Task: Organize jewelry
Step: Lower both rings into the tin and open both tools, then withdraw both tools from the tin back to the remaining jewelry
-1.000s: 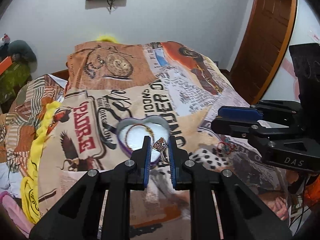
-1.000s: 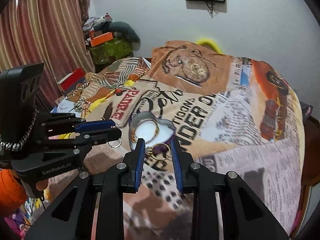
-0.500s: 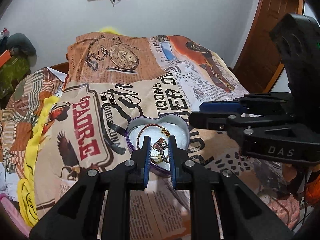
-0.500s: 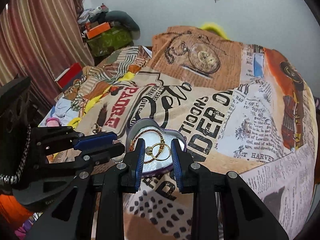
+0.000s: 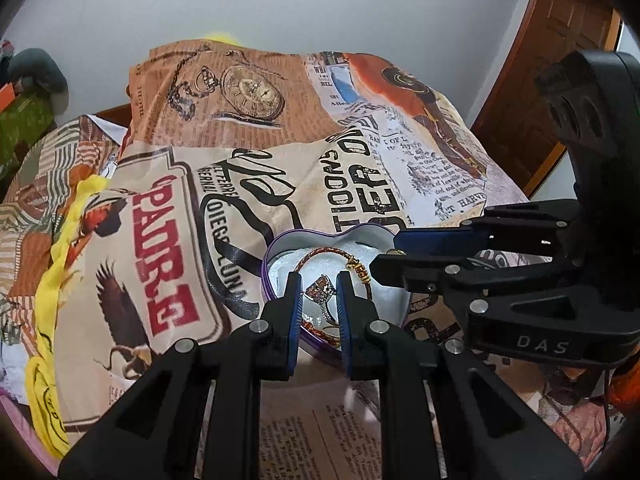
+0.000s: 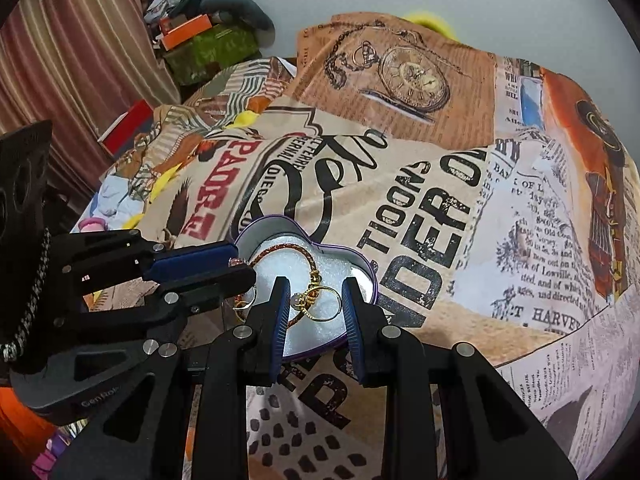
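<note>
A heart-shaped purple tin [image 5: 276,248] [image 6: 370,276] with white foam lining lies on the printed bedspread. A braided red-gold bracelet [image 5: 320,251] [image 6: 288,249] lies inside it. My left gripper [image 5: 318,294] is shut on a silver ring with a reddish stone [image 5: 320,290], held just over the tin's near side. My right gripper [image 6: 316,300] is shut on a gold ring [image 6: 324,304], held over the tin's foam. Each gripper shows in the other's view, the right one [image 5: 400,256] at the tin's right side, the left one [image 6: 236,268] at its left.
The bedspread [image 6: 460,208] covers the whole bed, with rumpled yellow cloth [image 5: 48,320] at its left edge. Clutter and boxes [image 6: 200,36] stand by the curtain at the far left. A wooden door [image 5: 552,80] is at the right.
Both grippers have moved forward and down with their rings, from short of the tin to right over it. The tin looks larger and nearer in both views.
</note>
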`<action>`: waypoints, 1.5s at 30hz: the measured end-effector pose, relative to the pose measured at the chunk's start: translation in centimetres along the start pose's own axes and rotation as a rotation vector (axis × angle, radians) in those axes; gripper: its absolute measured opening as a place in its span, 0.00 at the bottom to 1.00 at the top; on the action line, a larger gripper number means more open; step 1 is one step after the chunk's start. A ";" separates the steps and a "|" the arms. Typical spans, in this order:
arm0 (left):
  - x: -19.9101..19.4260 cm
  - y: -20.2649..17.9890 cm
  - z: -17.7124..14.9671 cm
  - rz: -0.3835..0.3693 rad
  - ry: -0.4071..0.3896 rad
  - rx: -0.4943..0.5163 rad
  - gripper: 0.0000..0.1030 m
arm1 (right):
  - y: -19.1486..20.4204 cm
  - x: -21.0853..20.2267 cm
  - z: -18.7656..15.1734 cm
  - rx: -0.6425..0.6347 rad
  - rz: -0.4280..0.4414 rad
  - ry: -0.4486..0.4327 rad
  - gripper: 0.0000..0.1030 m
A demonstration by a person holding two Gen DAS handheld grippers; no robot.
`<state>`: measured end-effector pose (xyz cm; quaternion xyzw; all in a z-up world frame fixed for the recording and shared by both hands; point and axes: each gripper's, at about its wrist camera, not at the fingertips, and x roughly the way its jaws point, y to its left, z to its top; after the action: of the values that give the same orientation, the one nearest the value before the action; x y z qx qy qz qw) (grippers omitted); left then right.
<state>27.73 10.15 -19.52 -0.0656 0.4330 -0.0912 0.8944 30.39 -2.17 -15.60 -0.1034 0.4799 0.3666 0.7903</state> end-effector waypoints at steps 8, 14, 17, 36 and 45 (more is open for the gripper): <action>-0.7 0.0 0.3 0.014 -0.021 -0.007 0.15 | 0.4 0.3 0.1 -0.020 -0.014 0.008 0.23; -2.5 -0.2 0.8 0.035 -0.055 -0.002 0.16 | 0.8 -0.2 0.1 -0.044 -0.054 0.005 0.27; -3.9 -0.4 1.0 0.041 -0.079 0.000 0.16 | 1.0 -1.1 0.0 -0.043 -0.059 -0.013 0.31; -10.3 -5.8 1.1 0.040 -0.163 0.088 0.27 | 0.3 -11.4 -2.8 -0.023 -0.157 -0.208 0.32; -9.0 -9.9 0.5 -0.006 -0.124 0.141 0.28 | -2.6 -13.5 -6.3 0.011 -0.221 -0.207 0.32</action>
<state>21.54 2.46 -10.39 -0.0093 0.3693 -0.1198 0.9215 24.22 -13.72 -8.05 -0.1129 0.3836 0.2836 0.8716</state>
